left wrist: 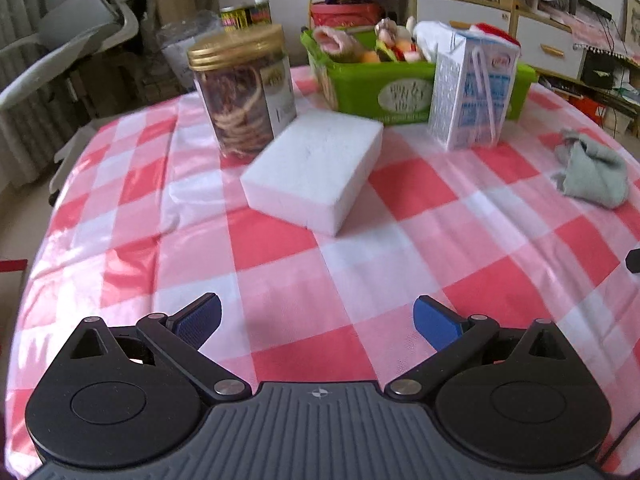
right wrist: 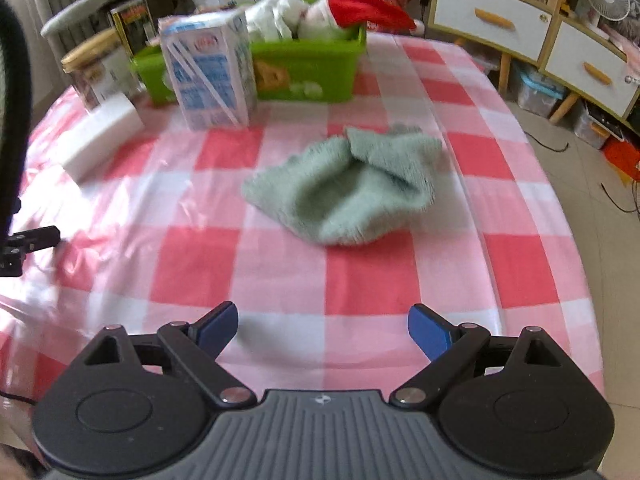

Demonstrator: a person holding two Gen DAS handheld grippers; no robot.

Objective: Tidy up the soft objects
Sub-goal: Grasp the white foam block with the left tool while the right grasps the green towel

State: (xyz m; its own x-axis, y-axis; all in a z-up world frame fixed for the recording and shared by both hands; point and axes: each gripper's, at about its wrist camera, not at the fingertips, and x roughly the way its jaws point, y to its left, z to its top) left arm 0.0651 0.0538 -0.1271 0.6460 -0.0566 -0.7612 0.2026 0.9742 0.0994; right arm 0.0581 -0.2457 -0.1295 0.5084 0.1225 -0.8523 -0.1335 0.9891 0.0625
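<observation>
Looking at risks: I hold two tongs above the round table with the pink-and-white checked plastic cloth (right wrist: pixel 360 272), and both are empty.
Left tongs: my left gripper (left wrist: pixel 316 318) has its blue pads spread wide, nothing between them; it points toward the white rectangular foam sponge block (left wrist: pixel 314 170).
Right tongs: my right gripper (right wrist: pixel 322 330) is also released and wide, nothing between the pads; it points toward the crumpled pale green fluffy cloth (right wrist: pixel 344 188).
Task things: the sponge block lies flat just beside the clear plastic jar with gold lid (left wrist: pixel 244 92); the green cloth lies alone, well apart from the other things.
Goal, as I judge: the green plastic basket (left wrist: pixel 372 88) at the far side, already holding plush toys.
Risk with sponge: the jar is very near, so my left pad can push it and it may tip over.
Risk with carton: the upright white-and-blue milk carton (right wrist: pixel 210 76) stands right in front of the basket; a carried item can knock it down.
Risk with cloth: I may pinch only one fold, then the rest hangs and drags.
Risk with tablecloth: the plastic is thin and wrinkled; pads going too low can catch it and pull everything.
</observation>
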